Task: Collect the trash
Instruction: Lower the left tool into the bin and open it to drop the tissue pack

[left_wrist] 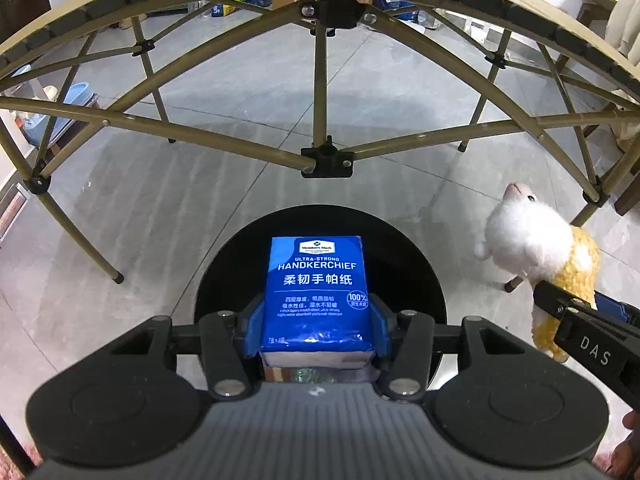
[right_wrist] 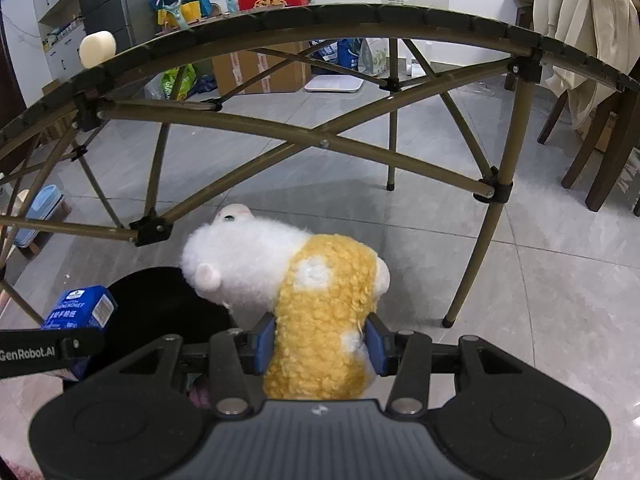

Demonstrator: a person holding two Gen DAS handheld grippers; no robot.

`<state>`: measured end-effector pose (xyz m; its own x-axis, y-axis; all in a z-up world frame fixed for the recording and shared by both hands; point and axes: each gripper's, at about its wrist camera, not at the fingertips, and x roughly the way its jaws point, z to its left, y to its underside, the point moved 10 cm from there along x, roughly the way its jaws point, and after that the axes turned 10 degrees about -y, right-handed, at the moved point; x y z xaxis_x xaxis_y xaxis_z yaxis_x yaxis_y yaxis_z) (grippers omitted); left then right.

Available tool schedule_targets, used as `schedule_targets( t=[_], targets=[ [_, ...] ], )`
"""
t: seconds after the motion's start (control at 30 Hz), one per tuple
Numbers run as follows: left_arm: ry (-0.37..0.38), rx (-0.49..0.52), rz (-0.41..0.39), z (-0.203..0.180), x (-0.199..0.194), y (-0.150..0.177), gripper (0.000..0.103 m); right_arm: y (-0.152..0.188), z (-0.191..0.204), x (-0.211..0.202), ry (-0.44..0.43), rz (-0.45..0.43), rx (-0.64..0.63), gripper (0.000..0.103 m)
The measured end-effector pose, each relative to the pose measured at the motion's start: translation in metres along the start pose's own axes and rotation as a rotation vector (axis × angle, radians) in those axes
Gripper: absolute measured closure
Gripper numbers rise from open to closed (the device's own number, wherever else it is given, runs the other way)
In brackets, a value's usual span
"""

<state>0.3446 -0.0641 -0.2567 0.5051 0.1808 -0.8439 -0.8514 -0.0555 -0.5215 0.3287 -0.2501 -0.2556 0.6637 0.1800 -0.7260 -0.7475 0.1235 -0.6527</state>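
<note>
Your left gripper (left_wrist: 316,332) pinches a glossy blue tissue pack (left_wrist: 318,292) above the round black bin (left_wrist: 408,264); your right gripper (right_wrist: 320,346) squeezes a fuzzy yellow-white plush (right_wrist: 316,300).

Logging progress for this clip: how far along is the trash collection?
Done: both items are picked up. In hand: the left hand-held gripper holds the tissue pack over the black bin; the right hand-held gripper holds the plush toy beside it. Left: dropping both in.
</note>
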Motion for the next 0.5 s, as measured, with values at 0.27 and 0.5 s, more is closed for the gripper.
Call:
schedule_targets(
  t=[0.27, 0.5],
  targets=[
    [-0.034, -0.004, 0.045, -0.007, 0.016, 0.006, 0.051, 0.002, -0.008, 0.004, 0.012, 0.01, 0.003, 0.058],
    [-0.054, -0.007, 0.059, -0.006, 0.021, 0.009, 0.051, 0.002, -0.012, 0.002, 0.01, 0.007, 0.012, 0.058]
  ],
)
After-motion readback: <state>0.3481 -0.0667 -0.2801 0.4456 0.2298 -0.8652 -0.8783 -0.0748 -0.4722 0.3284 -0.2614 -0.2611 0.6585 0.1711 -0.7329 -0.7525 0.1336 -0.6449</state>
